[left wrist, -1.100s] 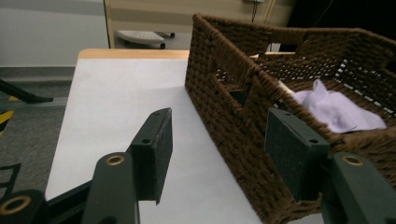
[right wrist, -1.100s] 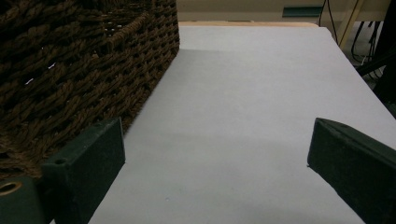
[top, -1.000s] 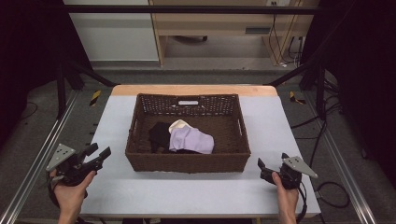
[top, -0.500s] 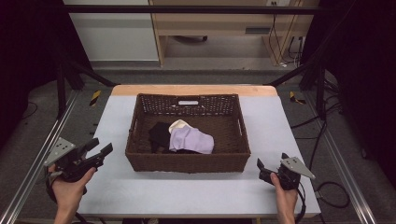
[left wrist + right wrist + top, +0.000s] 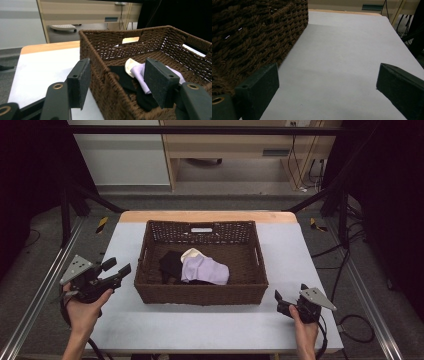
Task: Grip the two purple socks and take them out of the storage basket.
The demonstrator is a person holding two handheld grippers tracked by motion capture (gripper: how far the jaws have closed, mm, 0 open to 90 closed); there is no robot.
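A brown wicker basket [image 5: 200, 293] stands mid-table and holds a lavender cloth [image 5: 206, 270], a black cloth [image 5: 170, 264] and a cream item [image 5: 191, 253]. My left gripper [image 5: 116, 266] hovers open just off the basket's left front corner. In the left gripper view, my left gripper [image 5: 120, 85] has its jaws astride that corner of the basket [image 5: 105, 57], with the lavender cloth [image 5: 140, 72] and black cloth [image 5: 122, 77] beyond. My right gripper [image 5: 280, 301] sits low and open by the basket's right front corner. The right gripper view has my right gripper [image 5: 329, 92] over bare table, with nothing between its jaws.
The white table [image 5: 300, 255] has a wooden strip along its far edge [image 5: 205, 216]. Basket wall [image 5: 249, 37] rises close on the left of the right gripper view. Metal rails and cables lie on the floor at both sides.
My left gripper has risen and moved forward and right, toward the basket's left front corner. The right gripper has barely shifted.
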